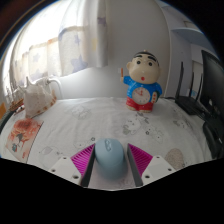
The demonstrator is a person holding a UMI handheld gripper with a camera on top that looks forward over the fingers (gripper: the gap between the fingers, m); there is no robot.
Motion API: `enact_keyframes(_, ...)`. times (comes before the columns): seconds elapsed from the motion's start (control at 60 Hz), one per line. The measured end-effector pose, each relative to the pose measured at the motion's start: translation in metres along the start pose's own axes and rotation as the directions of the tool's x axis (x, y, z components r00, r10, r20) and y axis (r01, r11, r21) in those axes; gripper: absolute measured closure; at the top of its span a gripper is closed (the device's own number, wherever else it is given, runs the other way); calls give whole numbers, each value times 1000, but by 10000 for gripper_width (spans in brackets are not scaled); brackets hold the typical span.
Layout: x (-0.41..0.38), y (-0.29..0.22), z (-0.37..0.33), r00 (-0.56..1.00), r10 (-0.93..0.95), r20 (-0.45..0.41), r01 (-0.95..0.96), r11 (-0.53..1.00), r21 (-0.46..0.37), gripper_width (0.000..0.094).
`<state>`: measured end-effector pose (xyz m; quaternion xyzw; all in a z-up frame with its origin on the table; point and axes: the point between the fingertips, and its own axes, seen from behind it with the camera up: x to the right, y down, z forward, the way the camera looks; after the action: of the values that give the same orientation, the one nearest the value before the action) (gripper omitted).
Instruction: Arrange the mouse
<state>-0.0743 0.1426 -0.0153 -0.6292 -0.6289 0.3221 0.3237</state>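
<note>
pale blue mouse [110, 158] sits between the gripper [110, 160] fingers, gaps unclear.

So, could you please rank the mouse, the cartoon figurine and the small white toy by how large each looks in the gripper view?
1. Mouse, between the fingers, nearest the camera, so unsure
2. Cartoon figurine
3. Small white toy

the mouse's [110, 158] near end is cut off between the tool's [110, 165] fingers (contact with the pads cannot be told), and the small items at the table's [90, 125] far left are too blurred to name.
</note>
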Motion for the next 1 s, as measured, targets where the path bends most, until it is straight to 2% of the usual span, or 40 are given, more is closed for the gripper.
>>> enact_keyframes(0.033,3,0,1,1000,0,-12,0,1000,0,423)
enact_keyframes(0.1,9,0,1,998,-10,-55,10,1000,-5,466)
enact_keyframes(0.2,9,-2,-1,997,-11,-77,9,999,-32,523)
enact_keyframes(0.317,-10,-47,-29,996,26,-80,-25,1000,15,536)
enact_keyframes(0.483,-132,-105,-71,1000,8,27,-10,997,71,546)
enact_keyframes(0.55,-190,-109,-76,998,7,56,-12,995,96,546)
enact_keyframes(0.617,-249,-99,-73,995,48,85,-55,995,83,548)
enact_keyframes(0.667,-288,-87,-65,993,64,96,-70,996,63,547)
enact_keyframes(0.767,-339,-55,-37,998,24,63,-27,999,47,538)
enact_keyframes(0.85,-364,-23,-18,998,8,55,-7,1000,-9,527)
enact_keyframes(0.967,-373,-4,-6,998,-53,44,55,998,-28,416)
enact_keyframes(1.0,-370,-6,-8,997,-67,31,68,997,-25,313)
